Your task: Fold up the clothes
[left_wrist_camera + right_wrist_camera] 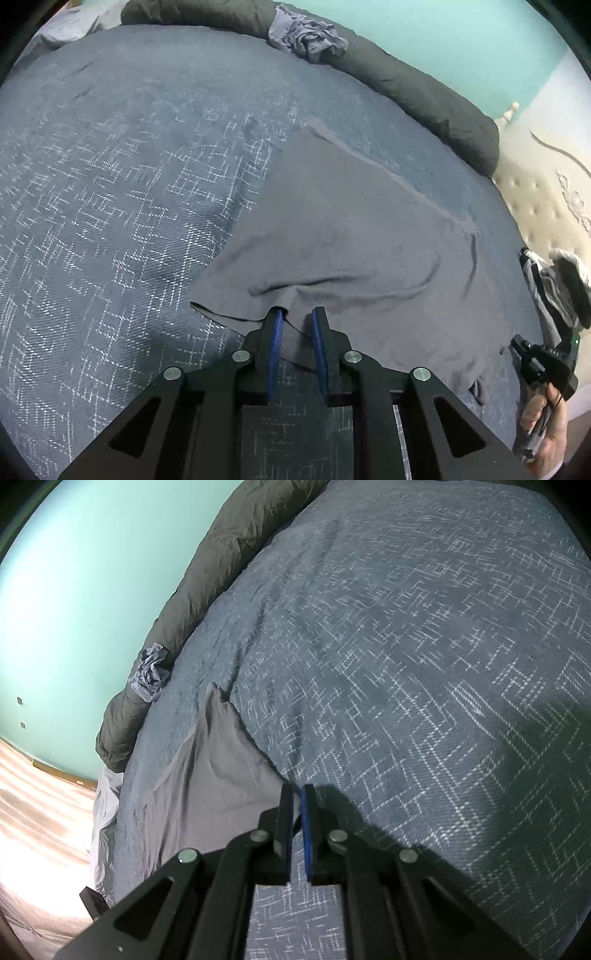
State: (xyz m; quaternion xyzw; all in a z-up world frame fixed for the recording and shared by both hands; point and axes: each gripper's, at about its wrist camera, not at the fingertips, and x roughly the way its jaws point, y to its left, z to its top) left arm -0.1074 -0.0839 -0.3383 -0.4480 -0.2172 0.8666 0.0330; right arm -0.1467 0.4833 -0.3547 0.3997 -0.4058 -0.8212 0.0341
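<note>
Across the patterned bedspread (110,206) we are spreading a grey garment (351,229), left gripper (297,317) slightly parted over its hem, right gripper (297,794) pinching its corner.

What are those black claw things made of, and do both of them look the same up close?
Both look alike. The left gripper and the right gripper are matt black, angular frames with triangular cut-outs and round silver pivot pins. Each has two flat fingers lined with blue ribbed pads. Seen from the left wrist camera, the right gripper's boxy black body carries small white lettering, too small to read, and a green light.
</note>
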